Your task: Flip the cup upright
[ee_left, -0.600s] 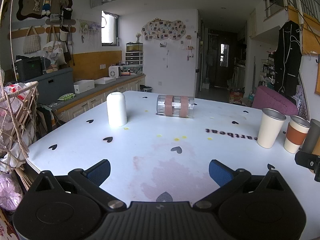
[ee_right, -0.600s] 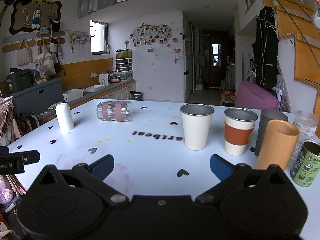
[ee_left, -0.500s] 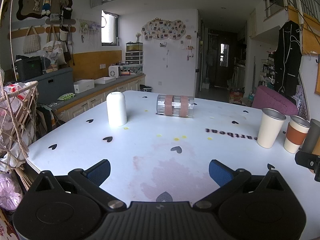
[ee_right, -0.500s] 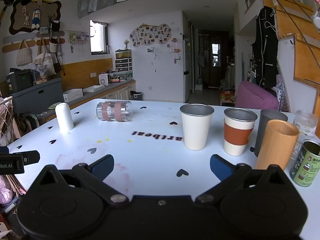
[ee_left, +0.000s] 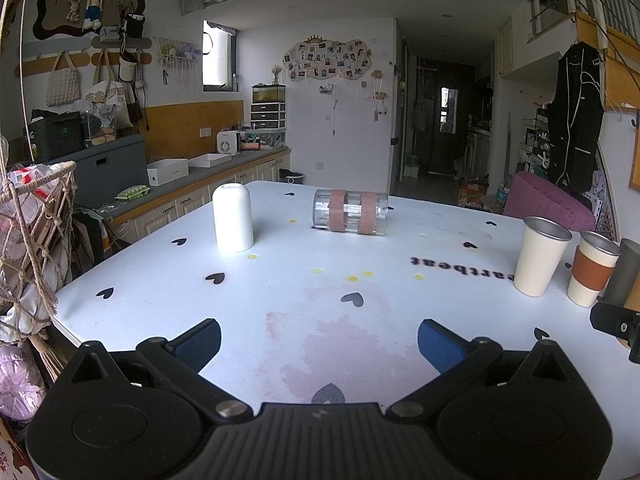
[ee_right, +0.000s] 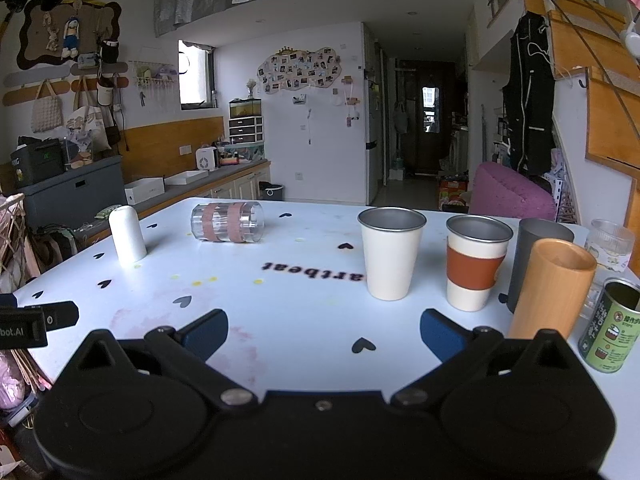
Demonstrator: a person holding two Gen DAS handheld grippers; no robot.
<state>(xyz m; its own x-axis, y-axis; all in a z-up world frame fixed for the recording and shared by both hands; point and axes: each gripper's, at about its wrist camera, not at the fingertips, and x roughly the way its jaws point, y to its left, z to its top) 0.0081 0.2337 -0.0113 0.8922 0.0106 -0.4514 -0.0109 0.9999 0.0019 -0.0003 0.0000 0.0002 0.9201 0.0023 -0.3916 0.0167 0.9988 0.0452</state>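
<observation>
While left gripper (ee_left: 319,340) and right gripper (ee_right: 323,332) gape empty, table (ee_right: 304,312) print reads "artbeat".

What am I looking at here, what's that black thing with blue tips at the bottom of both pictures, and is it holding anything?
There is no robot: a person holds a two-finger gripper in each hand, each with a camera looking forward along its fingers. One picture comes from the left gripper, the other from the right gripper. The blue tips are finger pads. Both grippers are open and hold nothing. On the white table a clear cup lies on its side and a white cup stands upside down. To the right several cups stand upright, among them a cream cup and a brown-banded cup.
</observation>
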